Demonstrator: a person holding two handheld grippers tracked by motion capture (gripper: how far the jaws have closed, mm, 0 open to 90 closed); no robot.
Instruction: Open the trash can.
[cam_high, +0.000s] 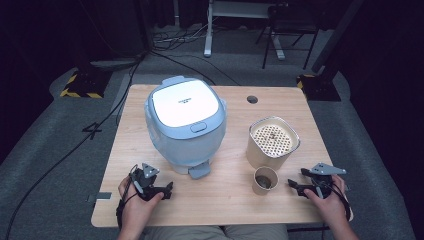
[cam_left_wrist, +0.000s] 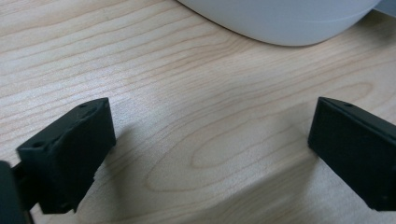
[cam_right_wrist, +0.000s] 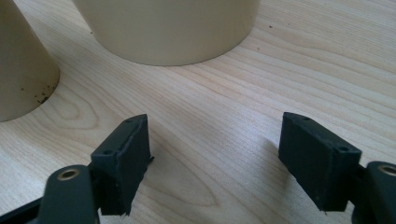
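While both grippers gape empty, a cooker (cam_high: 184, 125) stands beside beige cup (cam_high: 264, 180).

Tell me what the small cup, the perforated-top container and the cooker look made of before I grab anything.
Small cup: looks like matte tan paper or card, a plain tapered wall with dark specks at its foot. Perforated-top container: same matte beige look, maybe plastic or fibre; its top is a pale sheet with many small holes. Cooker: smooth, slightly glossy pale-blue plastic with a white lid panel.
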